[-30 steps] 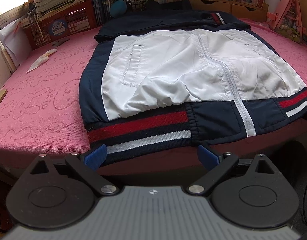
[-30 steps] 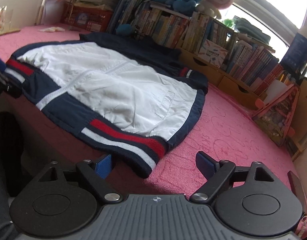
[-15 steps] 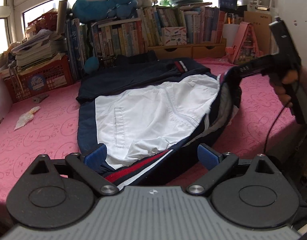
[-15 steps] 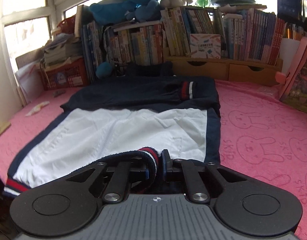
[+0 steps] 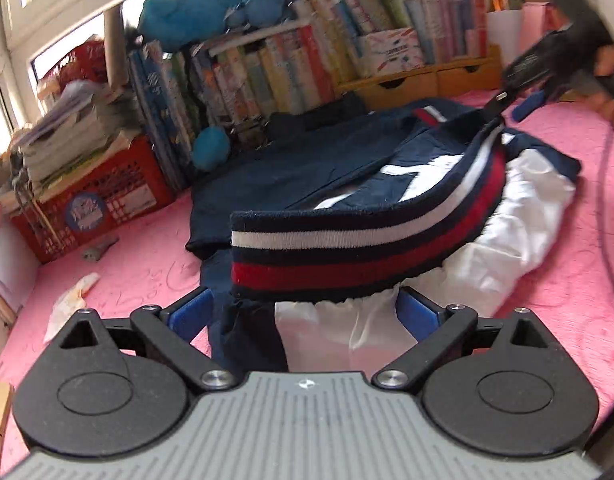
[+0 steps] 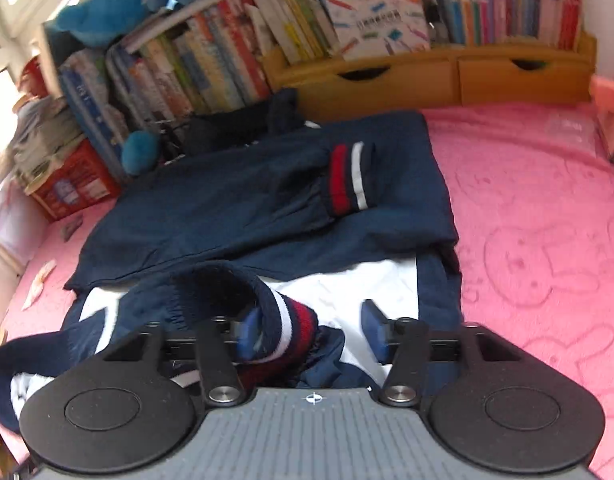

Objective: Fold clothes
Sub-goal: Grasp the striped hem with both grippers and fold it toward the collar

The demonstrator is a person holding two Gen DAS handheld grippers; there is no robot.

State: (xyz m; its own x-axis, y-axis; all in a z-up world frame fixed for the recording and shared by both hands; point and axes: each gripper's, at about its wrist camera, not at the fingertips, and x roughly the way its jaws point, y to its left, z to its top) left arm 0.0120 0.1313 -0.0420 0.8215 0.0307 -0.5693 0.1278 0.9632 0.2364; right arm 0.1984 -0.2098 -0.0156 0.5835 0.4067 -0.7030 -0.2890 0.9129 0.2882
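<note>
Left wrist view: left gripper (image 5: 303,312) spread wide, blue pads (image 5: 189,314) far apart, pinching nothing. Navy and white jacket (image 5: 307,176) lying on the pink bedspread (image 5: 139,240), partly folded back on itself. Striped hem band (image 5: 347,248) – navy, white, red – raised in front of the camera, stretched in a curve toward the upper right, white lining (image 5: 519,224) showing under it. Right gripper (image 5: 523,100) at the far end of the band, held in a hand (image 5: 611,80); blurred, so contact with the band not sure here. Behind the jacket a row of books (image 5: 299,64), a red crate (image 5: 91,196) and a blue plush toy (image 5: 211,4).

Right wrist view: right gripper (image 6: 307,328) with fingers apart, not pressed together. Hem band (image 6: 291,324) draped over the left pad (image 6: 247,332) – hanging on it, not squeezed; right pad (image 6: 373,330) free over white lining (image 6: 347,292). Rest of jacket (image 6: 227,208) spread flat beyond, navy side up, one striped cuff (image 6: 349,178) lying on top. Pink bedspread (image 6: 539,240) on the right side, wooden drawers (image 6: 447,76) and books (image 6: 211,68) at the back.
</note>
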